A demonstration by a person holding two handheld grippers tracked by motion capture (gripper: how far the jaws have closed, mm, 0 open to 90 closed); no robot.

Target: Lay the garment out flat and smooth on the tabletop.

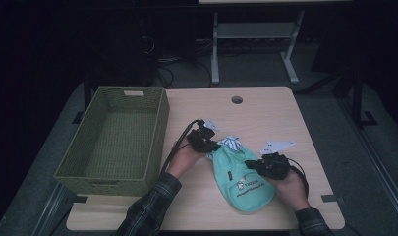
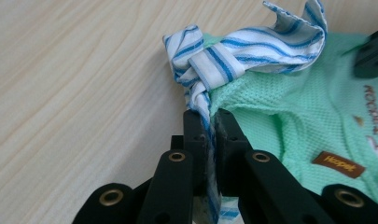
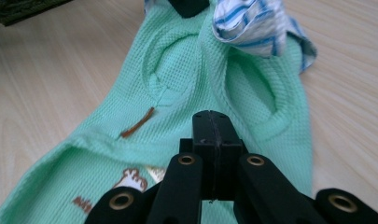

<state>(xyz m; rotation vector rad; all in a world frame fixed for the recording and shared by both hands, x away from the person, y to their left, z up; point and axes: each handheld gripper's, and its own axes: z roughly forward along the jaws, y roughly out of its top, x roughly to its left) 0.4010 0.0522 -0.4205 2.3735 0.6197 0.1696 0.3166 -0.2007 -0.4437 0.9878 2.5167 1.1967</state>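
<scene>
left gripper (image 2: 210, 122) clenched on striped collar (image 2: 252, 51) of mint garment (image 1: 241, 177). right gripper (image 3: 213, 122) jaws fully together over garment; pinched cloth hidden, cannot tell.

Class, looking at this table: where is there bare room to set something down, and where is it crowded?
Free: the tabletop around the round hole, and inside the green basket. Crowded: the near middle, where the left gripper and right gripper meet the green garment.
</scene>
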